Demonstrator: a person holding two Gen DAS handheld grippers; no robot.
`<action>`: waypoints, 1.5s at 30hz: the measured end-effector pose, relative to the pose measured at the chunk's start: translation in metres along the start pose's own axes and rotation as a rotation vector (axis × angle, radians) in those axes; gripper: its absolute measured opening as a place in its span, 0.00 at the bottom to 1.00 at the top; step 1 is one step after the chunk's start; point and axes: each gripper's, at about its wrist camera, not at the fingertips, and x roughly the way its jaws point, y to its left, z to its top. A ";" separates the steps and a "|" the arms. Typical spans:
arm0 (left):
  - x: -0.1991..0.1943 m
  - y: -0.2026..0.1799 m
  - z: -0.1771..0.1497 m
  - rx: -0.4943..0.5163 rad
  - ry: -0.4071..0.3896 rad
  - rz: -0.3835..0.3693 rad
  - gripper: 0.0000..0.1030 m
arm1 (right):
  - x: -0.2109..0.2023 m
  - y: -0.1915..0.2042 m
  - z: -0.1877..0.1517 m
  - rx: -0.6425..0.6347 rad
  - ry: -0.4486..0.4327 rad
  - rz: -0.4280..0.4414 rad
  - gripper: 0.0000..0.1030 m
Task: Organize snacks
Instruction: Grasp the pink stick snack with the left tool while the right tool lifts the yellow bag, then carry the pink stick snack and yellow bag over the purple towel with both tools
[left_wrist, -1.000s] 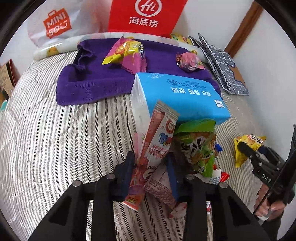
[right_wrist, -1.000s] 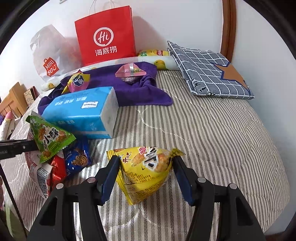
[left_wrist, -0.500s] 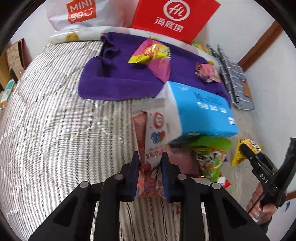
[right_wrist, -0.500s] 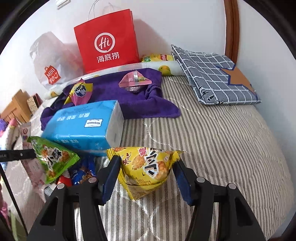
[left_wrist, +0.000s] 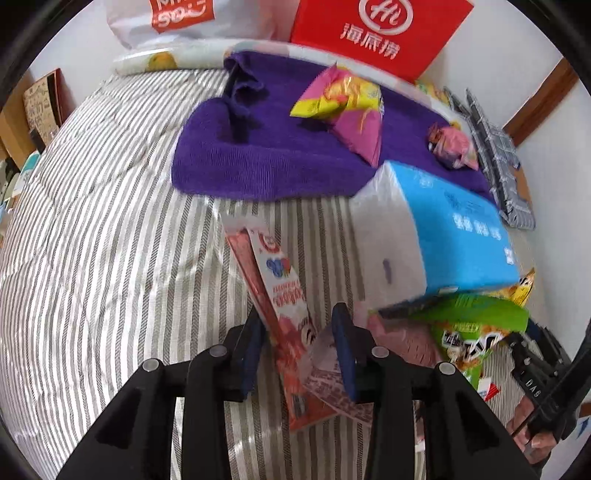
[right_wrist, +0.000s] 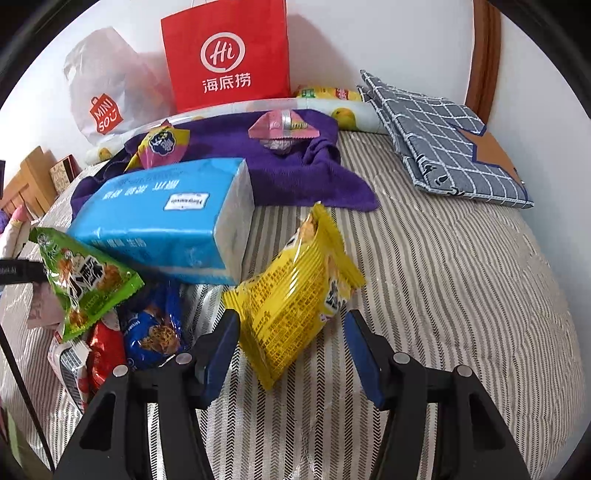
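The left gripper (left_wrist: 301, 345) has its jaws a moderate way apart with a long red-and-white snack pack (left_wrist: 275, 295) standing between them; the left pad seems to touch the pack's edge while the right pad stands clear, so whether it truly has a grip cannot be told. The pack's long axis runs from about six o'clock near the fingers up toward eleven o'clock, its top leaning away over the striped bedcover (left_wrist: 110, 258). Farther along that line, at twelve to one o'clock, lies the purple towel (left_wrist: 266, 162), which already carries a pink-and-yellow snack bag (left_wrist: 343, 107) and a small pink packet (left_wrist: 452, 146); judging by these, the towel is where snacks are being gathered. Between tool and towel, at two o'clock, sits the blue tissue pack (left_wrist: 454, 236), with a green snack bag (left_wrist: 469, 332) leaning just below it. The right gripper (right_wrist: 291, 347) is spread wide, and the yellow snack bag (right_wrist: 295, 291) sits tilted between the jaws, its long axis running from seven o'clock up to one o'clock; neither pad appears to press it, so it looks loose rather than held. From here the towel (right_wrist: 295, 177) lies at twelve o'clock, well apart, with the tissue pack (right_wrist: 166, 218) at ten o'clock. The left tool seems the nearer to the towel's open left part, and its pack already points that way.
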 end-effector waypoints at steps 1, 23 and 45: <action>0.001 -0.001 0.001 0.009 0.001 0.007 0.33 | 0.002 0.000 -0.001 0.000 0.004 -0.002 0.56; -0.008 0.007 -0.006 0.019 -0.006 0.052 0.20 | 0.002 -0.008 -0.006 -0.033 -0.018 -0.040 0.68; -0.026 0.018 -0.010 0.005 -0.028 0.050 0.20 | -0.009 -0.015 0.010 0.027 -0.050 0.036 0.58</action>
